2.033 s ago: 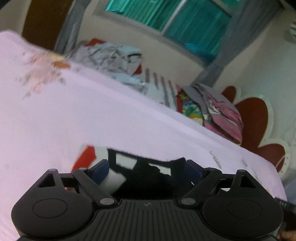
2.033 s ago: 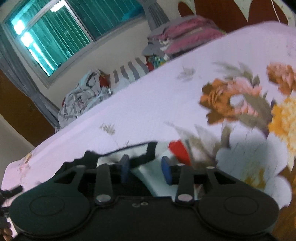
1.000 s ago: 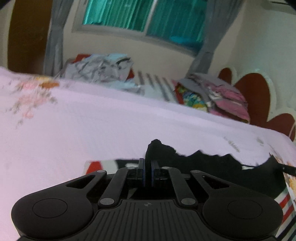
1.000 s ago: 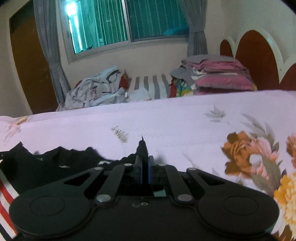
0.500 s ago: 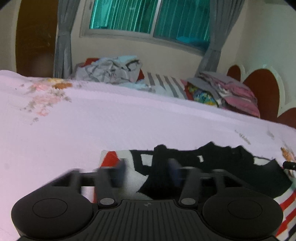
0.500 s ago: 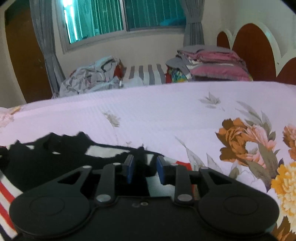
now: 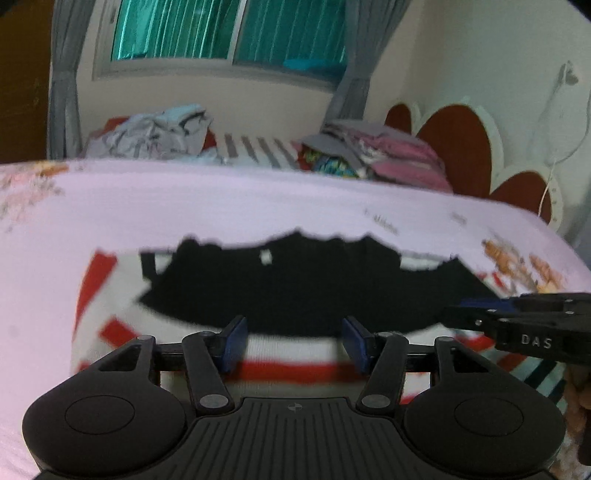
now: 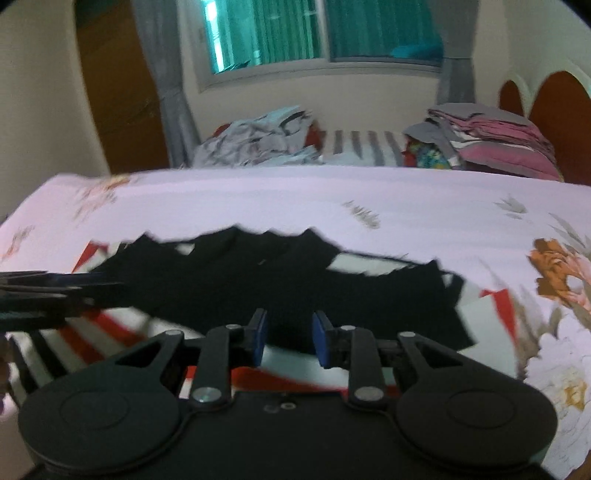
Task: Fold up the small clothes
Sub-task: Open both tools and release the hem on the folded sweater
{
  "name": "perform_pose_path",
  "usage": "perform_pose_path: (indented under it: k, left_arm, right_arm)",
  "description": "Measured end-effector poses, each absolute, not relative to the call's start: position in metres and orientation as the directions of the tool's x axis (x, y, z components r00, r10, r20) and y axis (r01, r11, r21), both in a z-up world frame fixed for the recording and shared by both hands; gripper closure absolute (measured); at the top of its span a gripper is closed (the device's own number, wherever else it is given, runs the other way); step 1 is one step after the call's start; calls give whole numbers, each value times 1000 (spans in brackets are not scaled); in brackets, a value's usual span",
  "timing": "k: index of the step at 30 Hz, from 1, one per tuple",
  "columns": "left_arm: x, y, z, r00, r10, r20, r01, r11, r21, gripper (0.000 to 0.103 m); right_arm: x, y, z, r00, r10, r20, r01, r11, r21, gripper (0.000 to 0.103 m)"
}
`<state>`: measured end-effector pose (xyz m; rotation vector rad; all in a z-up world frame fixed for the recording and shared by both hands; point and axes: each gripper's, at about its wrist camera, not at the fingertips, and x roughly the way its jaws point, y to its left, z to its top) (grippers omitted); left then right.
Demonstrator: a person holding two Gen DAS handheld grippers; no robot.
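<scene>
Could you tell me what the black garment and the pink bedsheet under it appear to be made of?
Black garment: soft matte fabric, probably cotton knit; it lies limp with a wavy edge. Pink bedsheet: thin woven cloth, printed with flowers, no sheen; the exact fibre cannot be told.

Teal daylight enters through the window [image 8: 317, 33] at the back; the room is dim. Motion blur smears the bed [image 7: 258, 206], and fisheye bending curves the edges.

Home bedroom: bed [image 8: 332, 199], headboard [image 7: 454, 147], curtained window [image 8: 295, 33].
</scene>
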<state>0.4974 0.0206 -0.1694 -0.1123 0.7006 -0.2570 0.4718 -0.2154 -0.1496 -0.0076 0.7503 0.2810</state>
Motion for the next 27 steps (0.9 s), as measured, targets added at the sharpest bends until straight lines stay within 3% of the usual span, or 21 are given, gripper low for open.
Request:
perform_pose_path:
  k: [14,27]
  left_arm:
    - [465,69,-181,735,-194,-649,123,980,-154,47]
    - [454,45,-155,719,-204,-664,119,978,-171,47]
  right_arm:
    - [428,-246,-163,712,74,-698,-176,982,-75,76]
    - [404,-228,-139,710,151,-688,-146,987,66,72]
